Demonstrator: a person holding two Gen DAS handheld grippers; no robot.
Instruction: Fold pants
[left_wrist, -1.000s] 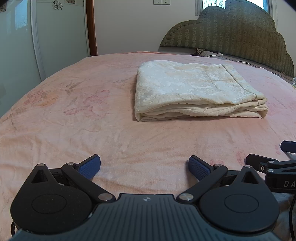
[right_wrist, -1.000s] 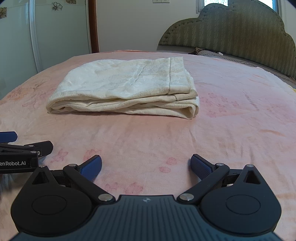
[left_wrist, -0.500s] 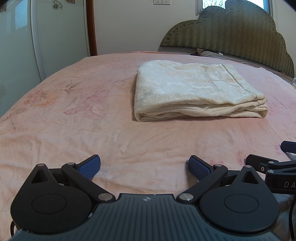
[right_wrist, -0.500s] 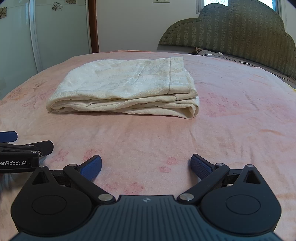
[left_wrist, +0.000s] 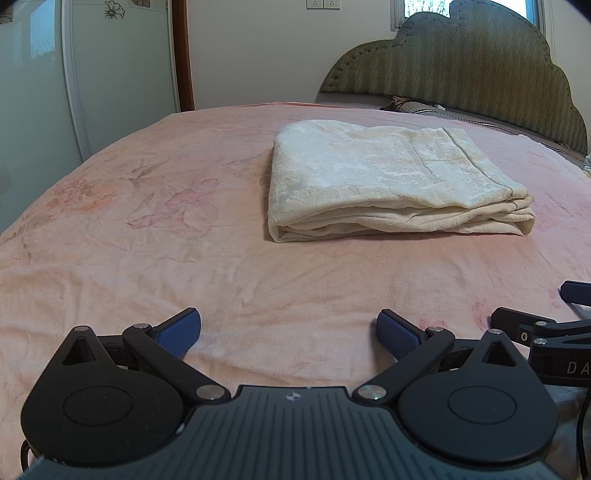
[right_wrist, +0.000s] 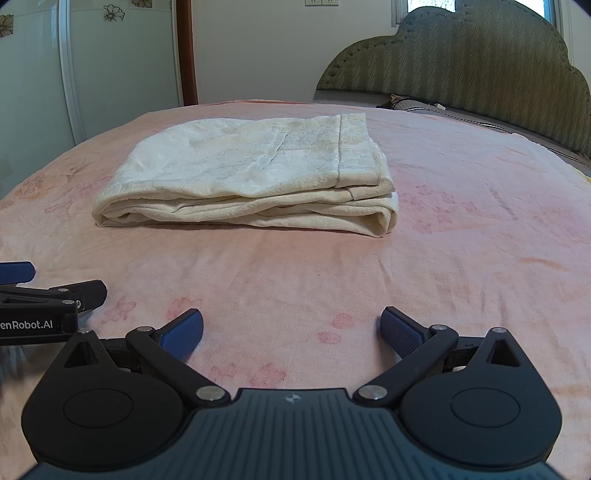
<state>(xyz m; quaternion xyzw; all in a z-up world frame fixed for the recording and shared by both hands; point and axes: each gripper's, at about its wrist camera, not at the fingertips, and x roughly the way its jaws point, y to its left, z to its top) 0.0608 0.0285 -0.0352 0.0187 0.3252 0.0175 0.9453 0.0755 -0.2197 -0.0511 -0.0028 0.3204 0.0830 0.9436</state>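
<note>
Your pants (left_wrist: 388, 181) lie folded in a compact stack mid-bed (left_wrist: 147, 229), so your left gripper (left_wrist: 290, 332) and right gripper (right_wrist: 291, 332) rest well apart from them, fingers spread, empty.

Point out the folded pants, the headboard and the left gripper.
folded pants (left_wrist: 388, 173): left wrist view, on the top layer of the cream fabric.
headboard (right_wrist: 480, 62): right wrist view, on its green quilted face.
left gripper (left_wrist: 288, 332): left wrist view, midway between its open blue-padded fingertips.
</note>
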